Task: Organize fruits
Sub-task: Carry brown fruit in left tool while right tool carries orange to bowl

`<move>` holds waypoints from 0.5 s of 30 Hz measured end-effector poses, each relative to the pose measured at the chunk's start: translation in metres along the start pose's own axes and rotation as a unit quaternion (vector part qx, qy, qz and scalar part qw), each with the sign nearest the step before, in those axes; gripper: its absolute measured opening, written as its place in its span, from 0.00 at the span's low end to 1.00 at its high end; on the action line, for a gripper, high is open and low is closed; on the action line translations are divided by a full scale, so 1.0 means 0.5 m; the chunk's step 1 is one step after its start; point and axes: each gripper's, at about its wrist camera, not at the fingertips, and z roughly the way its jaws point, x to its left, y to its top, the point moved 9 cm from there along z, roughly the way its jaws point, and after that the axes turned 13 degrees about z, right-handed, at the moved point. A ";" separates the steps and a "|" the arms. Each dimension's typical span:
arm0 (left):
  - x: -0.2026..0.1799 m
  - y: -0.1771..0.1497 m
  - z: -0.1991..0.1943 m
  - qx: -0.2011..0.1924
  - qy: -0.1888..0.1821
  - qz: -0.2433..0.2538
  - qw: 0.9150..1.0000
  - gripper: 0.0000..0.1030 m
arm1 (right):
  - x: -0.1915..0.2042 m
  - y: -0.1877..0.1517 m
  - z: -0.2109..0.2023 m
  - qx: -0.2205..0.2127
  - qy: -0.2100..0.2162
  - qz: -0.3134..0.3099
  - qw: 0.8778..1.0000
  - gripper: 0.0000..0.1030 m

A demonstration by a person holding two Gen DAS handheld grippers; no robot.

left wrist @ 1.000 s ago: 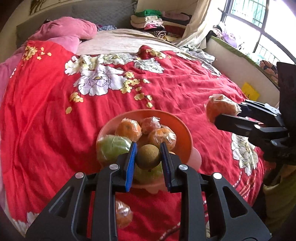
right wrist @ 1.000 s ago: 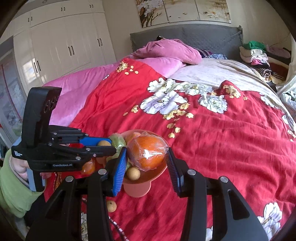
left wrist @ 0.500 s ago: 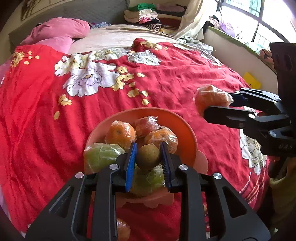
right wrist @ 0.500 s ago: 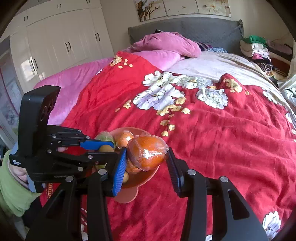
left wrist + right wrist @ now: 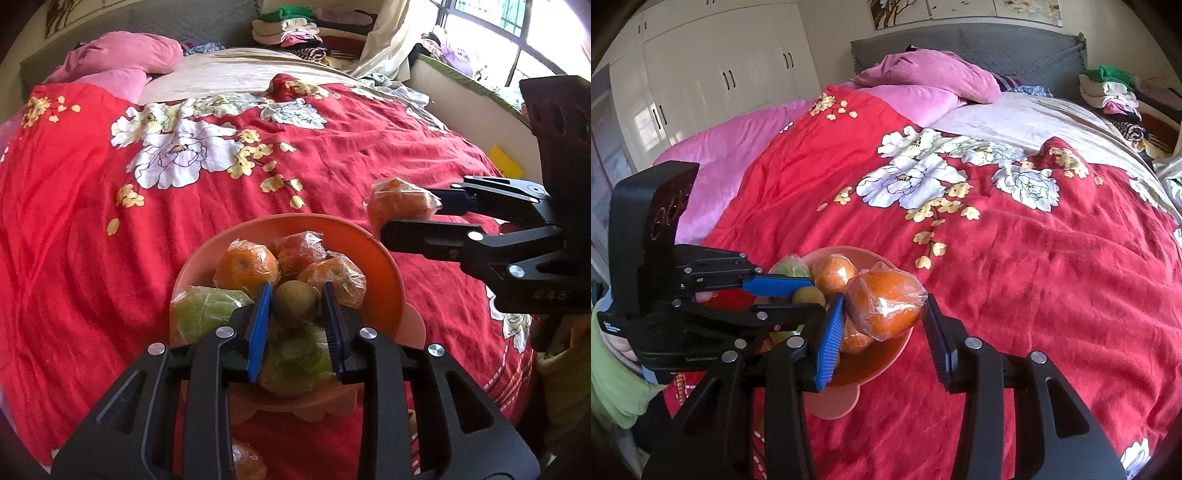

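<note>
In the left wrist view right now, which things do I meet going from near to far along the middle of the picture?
Small brownish-green round fruit held in the left gripper → plastic-wrapped oranges in the orange plastic bowl → red floral bedspread → beige blanket → stack of folded clothes.

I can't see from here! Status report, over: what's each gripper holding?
Left gripper shut on small brown fruit, over bowl. Right gripper shut on wrapped orange. Bowl piled full.

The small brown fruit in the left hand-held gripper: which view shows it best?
Left wrist view: the small brown fruit sits centred between the blue pads, over the bowl. The right wrist view shows only a sliver behind the left hand-held gripper.
</note>
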 end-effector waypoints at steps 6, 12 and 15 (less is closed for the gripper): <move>-0.001 0.001 0.003 0.000 -0.003 -0.001 1.000 0.20 | -0.003 -0.002 0.015 0.008 -0.002 -0.002 1.000 0.40; -0.001 0.000 0.002 0.000 -0.004 -0.002 1.000 0.20 | -0.005 -0.006 0.027 0.015 -0.008 -0.011 1.000 0.40; -0.004 0.001 0.003 -0.001 -0.005 -0.003 1.000 0.20 | -0.006 -0.009 0.035 0.019 -0.014 -0.016 1.000 0.40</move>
